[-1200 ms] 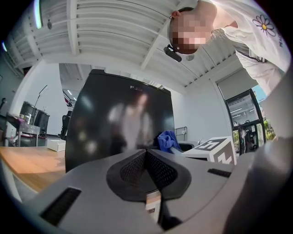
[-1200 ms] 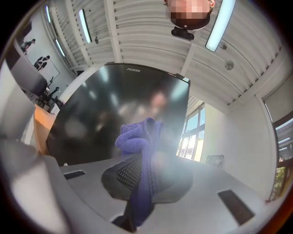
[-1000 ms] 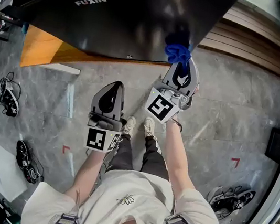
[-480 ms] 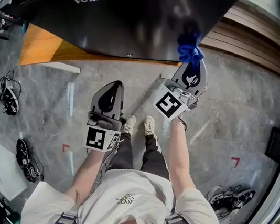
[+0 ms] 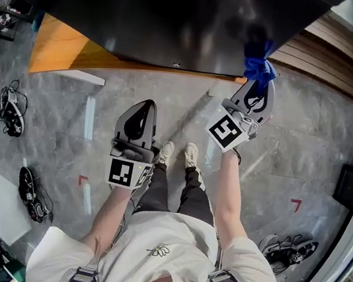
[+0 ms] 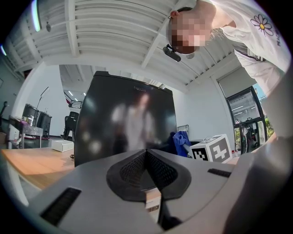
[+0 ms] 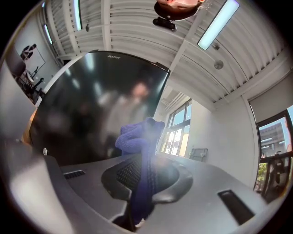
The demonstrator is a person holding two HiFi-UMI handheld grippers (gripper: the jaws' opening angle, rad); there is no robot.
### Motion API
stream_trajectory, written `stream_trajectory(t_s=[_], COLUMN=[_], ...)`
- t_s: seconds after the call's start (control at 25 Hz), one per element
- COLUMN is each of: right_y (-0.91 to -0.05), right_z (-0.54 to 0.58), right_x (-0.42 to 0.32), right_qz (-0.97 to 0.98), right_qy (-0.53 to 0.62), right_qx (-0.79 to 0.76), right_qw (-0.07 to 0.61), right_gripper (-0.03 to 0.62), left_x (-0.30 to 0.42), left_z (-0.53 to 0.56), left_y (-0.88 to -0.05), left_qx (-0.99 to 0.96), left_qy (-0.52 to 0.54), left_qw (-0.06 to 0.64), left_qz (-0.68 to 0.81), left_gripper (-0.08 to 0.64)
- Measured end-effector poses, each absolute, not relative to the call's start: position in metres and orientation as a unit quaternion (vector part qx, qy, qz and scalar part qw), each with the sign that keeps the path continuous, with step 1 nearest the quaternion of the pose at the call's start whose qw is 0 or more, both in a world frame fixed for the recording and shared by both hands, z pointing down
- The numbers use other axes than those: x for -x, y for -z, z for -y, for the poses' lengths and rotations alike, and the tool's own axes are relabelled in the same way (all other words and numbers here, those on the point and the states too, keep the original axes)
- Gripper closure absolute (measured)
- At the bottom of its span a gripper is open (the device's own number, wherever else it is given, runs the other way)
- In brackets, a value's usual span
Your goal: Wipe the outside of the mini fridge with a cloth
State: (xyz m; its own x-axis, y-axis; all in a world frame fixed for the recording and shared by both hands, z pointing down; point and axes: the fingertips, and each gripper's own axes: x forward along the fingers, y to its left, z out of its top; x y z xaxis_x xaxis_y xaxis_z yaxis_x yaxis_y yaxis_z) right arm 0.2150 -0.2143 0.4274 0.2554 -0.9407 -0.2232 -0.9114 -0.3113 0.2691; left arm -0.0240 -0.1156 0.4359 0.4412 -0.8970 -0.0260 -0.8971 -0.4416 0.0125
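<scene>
At nine o'clock in the head view, the left gripper (image 5: 142, 112) hangs with its jaws closed on nothing. Between one and two o'clock, the right gripper (image 5: 257, 89) pinches the blue cloth (image 5: 258, 68) at the right edge of the black mini fridge (image 5: 184, 18), which fills twelve o'clock.

The head view looks steeply down from above the person, with the mini fridge (image 5: 182, 24) just ahead of the right gripper (image 5: 258, 83) and the left gripper (image 5: 143, 108) farther back. Each gripper view rides low behind its own jaws, looking up along them at the fridge's door close by. The left gripper view and head view share the blue cloth (image 6: 181, 139) and marker cube (image 6: 211, 153), right of the left jaws.
</scene>
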Motion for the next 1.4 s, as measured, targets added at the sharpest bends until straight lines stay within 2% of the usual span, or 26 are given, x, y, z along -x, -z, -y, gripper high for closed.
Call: stream_trajectory(t_s=[0.2,0.36,0.56,0.96,1.2,1.4], right_y=[-0.427,-0.424,-0.434,-0.464,-0.480,-0.482], right_z=[0.196,0.190,0.194,0.217,0.239,0.249], right_x=[-0.188,-0.128,-0.026,0.147,0.197,0.209], right_qz=[0.596,0.639,0.716,0.777,0.784,0.777], right_qy=[0.129,0.114,0.154,0.160,0.166,0.164], right_qx=[-0.792,-0.760,-0.677,-0.608,-0.597,-0.605], right_qw=[0.011,-0.018,0.073,0.039,0.045,0.058], right_gripper=[0.531,0.530,0.531,0.530,0.529,0.531], left_x=[0.042,0.062,0.103,0.235,0.290,0.310], left_z=[0.110,0.111,0.111,0.088,0.077,0.074], left_y=[-0.439,-0.441,-0.441,-0.462,-0.475,-0.478], left_qx=[0.845,0.841,0.831,0.787,0.760,0.754], left_qy=[-0.014,-0.018,-0.018,-0.007,-0.003,0.003], left_qw=[-0.002,-0.002,0.000,-0.003,-0.014,-0.020], left_qz=[-0.534,-0.540,-0.556,-0.617,-0.649,-0.657], left_gripper=[0.555,0.555,0.555,0.555,0.555,0.555])
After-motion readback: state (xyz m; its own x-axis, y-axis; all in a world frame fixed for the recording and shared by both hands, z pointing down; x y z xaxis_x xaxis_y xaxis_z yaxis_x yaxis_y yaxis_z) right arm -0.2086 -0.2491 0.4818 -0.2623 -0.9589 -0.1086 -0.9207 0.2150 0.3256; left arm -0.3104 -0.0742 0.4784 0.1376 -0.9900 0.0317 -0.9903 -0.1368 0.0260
